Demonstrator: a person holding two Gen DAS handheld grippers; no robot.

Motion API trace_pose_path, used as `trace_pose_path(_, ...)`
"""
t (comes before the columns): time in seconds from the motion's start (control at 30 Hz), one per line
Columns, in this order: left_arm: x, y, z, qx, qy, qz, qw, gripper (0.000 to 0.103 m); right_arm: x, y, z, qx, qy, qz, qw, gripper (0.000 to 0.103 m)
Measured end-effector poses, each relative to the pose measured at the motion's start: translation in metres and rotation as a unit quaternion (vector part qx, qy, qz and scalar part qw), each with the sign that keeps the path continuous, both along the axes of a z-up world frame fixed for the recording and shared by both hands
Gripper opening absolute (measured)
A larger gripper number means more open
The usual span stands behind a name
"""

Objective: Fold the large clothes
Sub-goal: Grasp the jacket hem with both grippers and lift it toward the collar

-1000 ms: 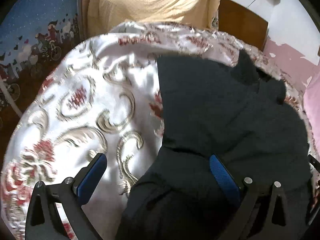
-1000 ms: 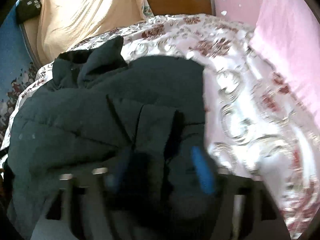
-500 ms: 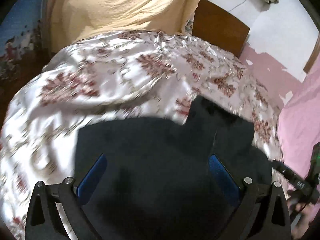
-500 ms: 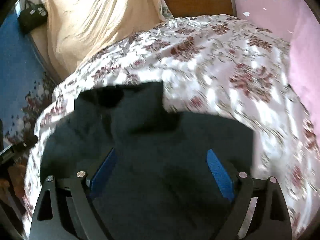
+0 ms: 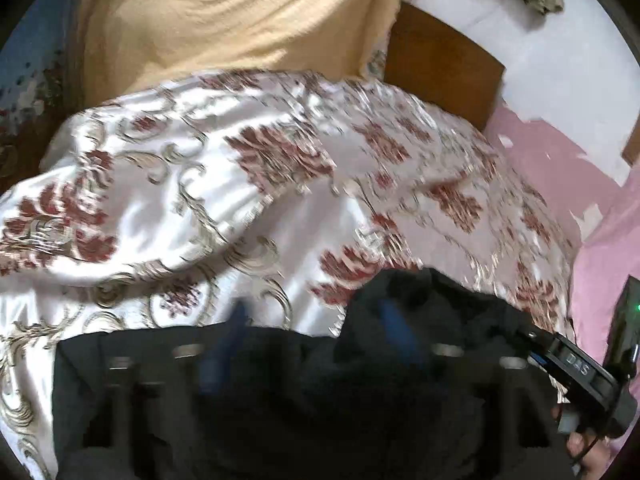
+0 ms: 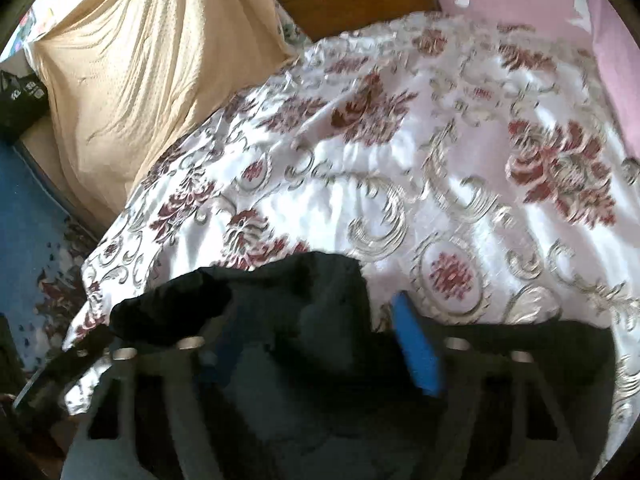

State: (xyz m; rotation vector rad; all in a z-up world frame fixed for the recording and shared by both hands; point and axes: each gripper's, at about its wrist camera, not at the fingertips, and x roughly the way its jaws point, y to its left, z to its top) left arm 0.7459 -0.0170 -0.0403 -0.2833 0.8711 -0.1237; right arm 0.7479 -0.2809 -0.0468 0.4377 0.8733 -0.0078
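Note:
A dark padded jacket (image 5: 320,396) lies on the floral bedspread (image 5: 248,184) and fills the lower part of both views; in the right wrist view the jacket (image 6: 304,312) bunches up between the fingers. My left gripper (image 5: 312,344) is over the jacket, its blue pads blurred and closer together than before, with cloth between them. My right gripper (image 6: 320,344) is also over the jacket, the right blue pad (image 6: 416,352) clear, the left one half hidden by cloth. Whether either pinches the cloth is not clear.
A beige cloth (image 5: 240,16) hangs at the bed's far left side. A wooden headboard (image 5: 440,68) and a pink wall (image 5: 552,148) stand behind. The other gripper's body (image 5: 576,368) shows at the right edge of the left view. Blue patterned floor (image 6: 28,216) lies left.
Both grippers tilted up and moved toward the jacket's far edge, so more bedspread shows. Both pairs of pads have come closer together around the jacket cloth.

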Motion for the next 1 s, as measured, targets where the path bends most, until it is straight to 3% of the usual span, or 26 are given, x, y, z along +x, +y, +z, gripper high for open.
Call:
trace_pose_path(0.03, 0.000, -0.001, -0.001, -0.005, 0.000, -0.010, 0.9999, 0.026, -0.003, 0.001, -0.001, -0.003, 0.005, 0.000, 1.000, 0.030)
trace_pose_path(0.07, -0.003, -0.002, 0.001, -0.012, -0.002, -0.021, 0.9997, 0.009, -0.006, 0.002, 0.001, -0.008, 0.002, 0.000, 1.000, 0.026)
trace_pose_path(0.17, -0.023, 0.001, 0.013, -0.012, -0.023, -0.018, 0.9995, 0.007, -0.027, 0.003, 0.015, -0.013, -0.023, 0.018, 0.999, 0.019)
trace_pose_path(0.4, -0.094, 0.028, 0.057, -0.039, -0.068, -0.020, 0.9967, 0.006, -0.100, -0.008, 0.075, -0.021, -0.090, 0.057, 0.994, 0.015)
trace_pose_path(0.63, -0.187, 0.033, 0.098, -0.029, -0.122, -0.045, 0.9910, 0.005, -0.192, 0.001, 0.115, -0.083, -0.157, 0.085, 0.980, 0.011)
trace_pose_path(0.8, -0.240, 0.039, 0.090, -0.033, -0.145, -0.055, 0.9873, 0.005, -0.251, 0.008, 0.119, -0.126, -0.190, 0.095, 0.969, 0.010)
trace_pose_path(1.0, -0.276, 0.040, 0.071, -0.028, -0.153, -0.057, 0.9862, 0.004, -0.301, 0.015, 0.094, -0.178, -0.203, 0.115, 0.956, 0.008)
